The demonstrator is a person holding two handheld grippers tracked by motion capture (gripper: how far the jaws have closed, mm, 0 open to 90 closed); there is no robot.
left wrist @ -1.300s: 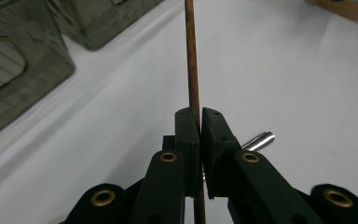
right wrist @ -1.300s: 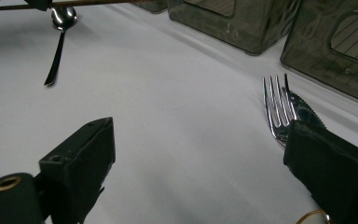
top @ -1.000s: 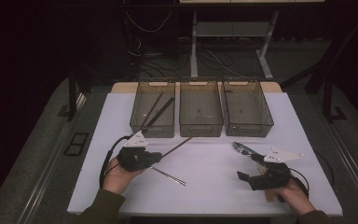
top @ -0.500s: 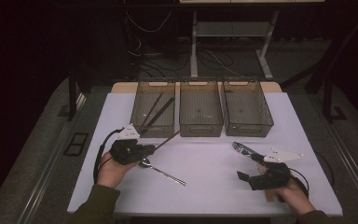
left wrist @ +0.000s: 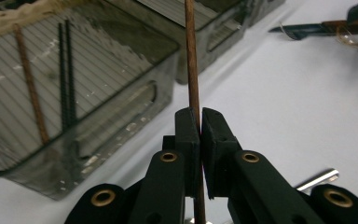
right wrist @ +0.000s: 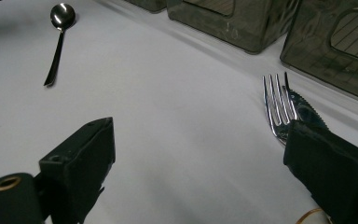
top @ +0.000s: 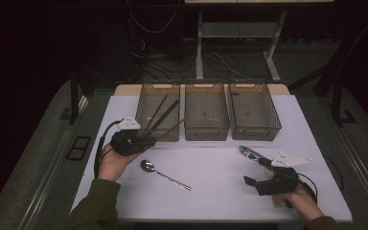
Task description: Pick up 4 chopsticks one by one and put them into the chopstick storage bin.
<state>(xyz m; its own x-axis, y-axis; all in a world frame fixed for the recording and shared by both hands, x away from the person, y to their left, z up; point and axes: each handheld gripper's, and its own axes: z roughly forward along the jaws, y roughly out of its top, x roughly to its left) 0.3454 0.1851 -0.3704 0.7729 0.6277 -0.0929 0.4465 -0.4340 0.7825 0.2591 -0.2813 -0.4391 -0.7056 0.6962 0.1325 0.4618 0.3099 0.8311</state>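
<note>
My left gripper is shut on a brown chopstick, which slants up to the right across the front of the left bin. In the left gripper view the chopstick runs straight up from between the closed pads, in front of that bin, which holds one brown and two black chopsticks. My right gripper rests open near the table's front right. Its own view shows wide jaws around bare table, with a fork and a knife just ahead of the right jaw.
A spoon lies on the white table between the hands, also seen far left as a spoon. A middle bin and a right bin stand beside the left one. Dark floor surrounds the table.
My left gripper has lifted the brown chopstick off the table and carried it back toward the left bin. The right gripper has stayed where it was.
</note>
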